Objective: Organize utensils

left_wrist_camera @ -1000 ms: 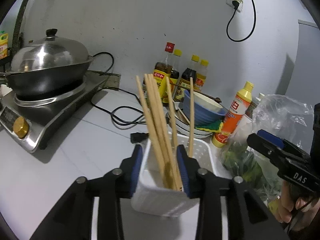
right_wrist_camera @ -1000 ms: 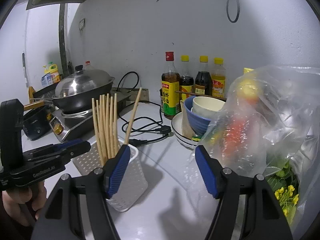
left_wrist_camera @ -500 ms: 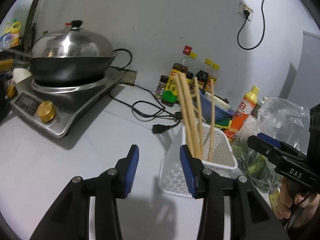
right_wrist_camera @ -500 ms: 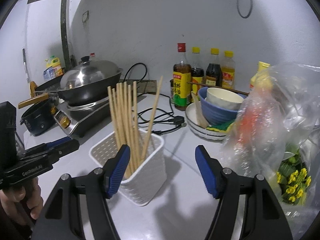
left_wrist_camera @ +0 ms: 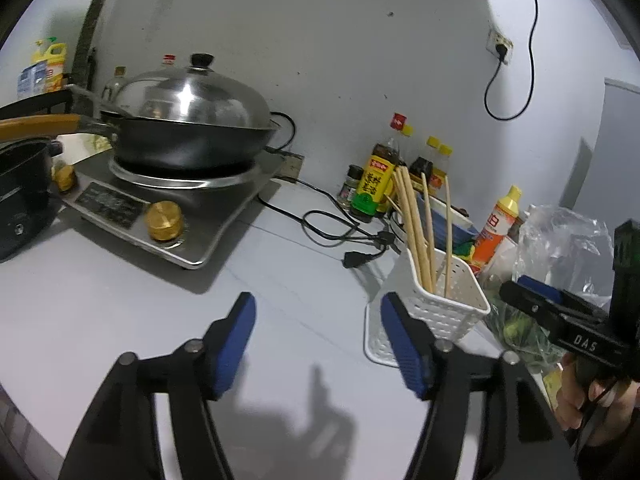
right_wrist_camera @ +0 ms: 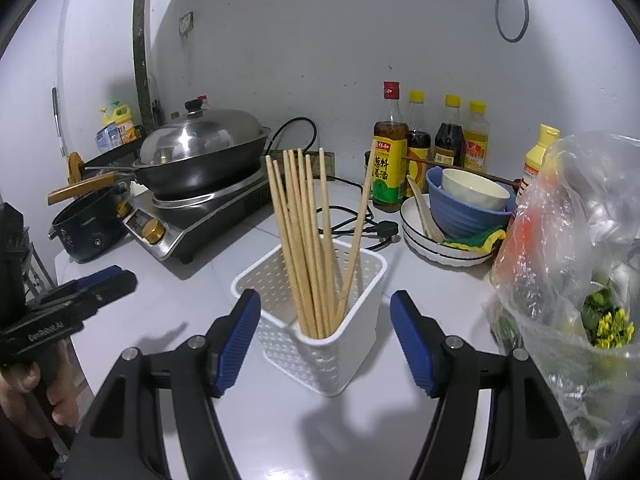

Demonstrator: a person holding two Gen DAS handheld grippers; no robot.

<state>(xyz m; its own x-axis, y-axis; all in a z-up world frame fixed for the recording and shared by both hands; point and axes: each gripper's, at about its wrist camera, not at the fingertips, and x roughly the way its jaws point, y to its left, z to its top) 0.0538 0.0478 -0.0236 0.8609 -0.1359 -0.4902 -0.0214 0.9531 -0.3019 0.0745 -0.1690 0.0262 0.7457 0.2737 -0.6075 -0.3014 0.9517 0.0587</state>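
Observation:
A white perforated utensil holder [right_wrist_camera: 340, 344] stands upright on the white counter with several wooden chopsticks [right_wrist_camera: 304, 240] leaning in it. My right gripper [right_wrist_camera: 326, 320] is open, its blue pads on either side of the holder's near corner without pressing it. My left gripper [left_wrist_camera: 318, 328] has opening jaws with only bare counter between them. The holder [left_wrist_camera: 444, 300] and its chopsticks [left_wrist_camera: 416, 232] sit just beyond the left gripper's right finger. Each gripper shows in the other's view: the left one [right_wrist_camera: 92, 284] at far left, the right one [left_wrist_camera: 532, 292] at far right, both held by hands.
A lidded wok [right_wrist_camera: 200, 148] sits on an induction cooker [right_wrist_camera: 192, 216] at the back left, beside a black pot [right_wrist_camera: 88, 224]. Sauce bottles [right_wrist_camera: 390, 152] line the wall. Stacked bowls on plates [right_wrist_camera: 460, 208], a black power cord [right_wrist_camera: 360, 228] and a plastic bag of greens [right_wrist_camera: 568, 260] crowd the right.
My left gripper let go of the holder, slid left away from it and spread its jaws. The right gripper drew in until the holder sits between its fingers.

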